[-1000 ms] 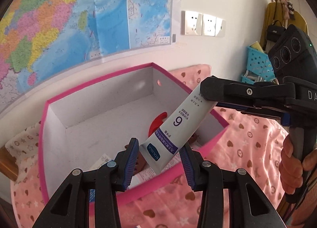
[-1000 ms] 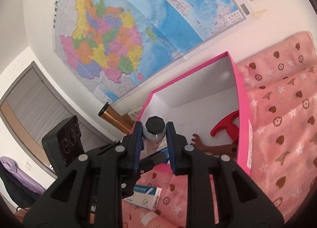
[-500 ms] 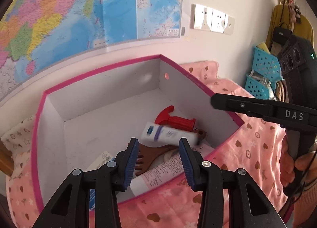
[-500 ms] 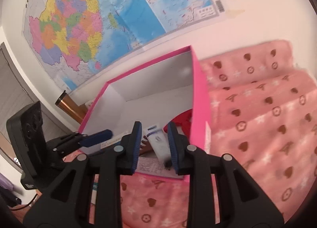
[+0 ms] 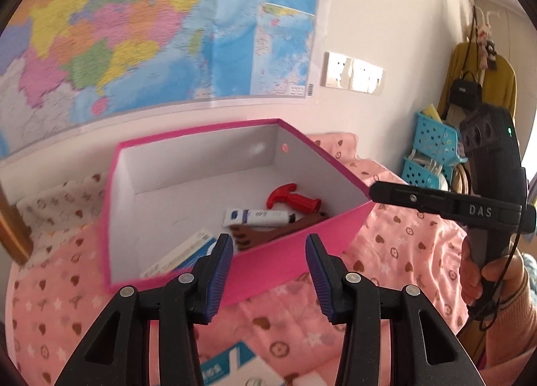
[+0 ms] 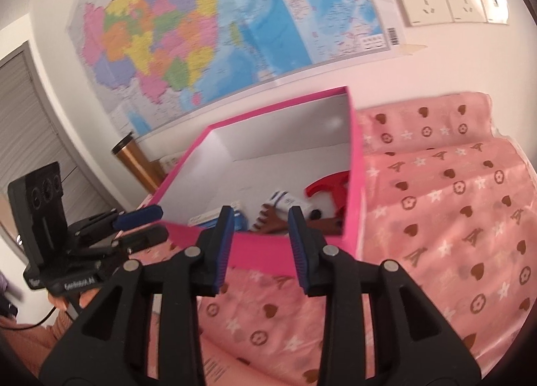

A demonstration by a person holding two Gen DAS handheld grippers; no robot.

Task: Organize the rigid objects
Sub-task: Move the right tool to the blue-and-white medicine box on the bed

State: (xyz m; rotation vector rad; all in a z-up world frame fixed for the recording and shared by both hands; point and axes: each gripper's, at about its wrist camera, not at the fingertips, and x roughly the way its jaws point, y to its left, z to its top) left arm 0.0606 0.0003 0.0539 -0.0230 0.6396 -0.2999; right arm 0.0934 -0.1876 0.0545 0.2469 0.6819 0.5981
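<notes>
Left gripper (image 5: 268,265): jaws spreading, gripping nothing.
Right gripper (image 6: 258,241): jaws spreading, likewise gripping nothing.
Tube (image 5: 256,217): lying inside the pink box (image 5: 295,251), beyond both jaws.

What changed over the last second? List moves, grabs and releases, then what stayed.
The white tube left both grippers and now lies in the pink box. Left gripper and right gripper have just been opening, empty, drawn back. Red tool and brown comb stayed.
</notes>
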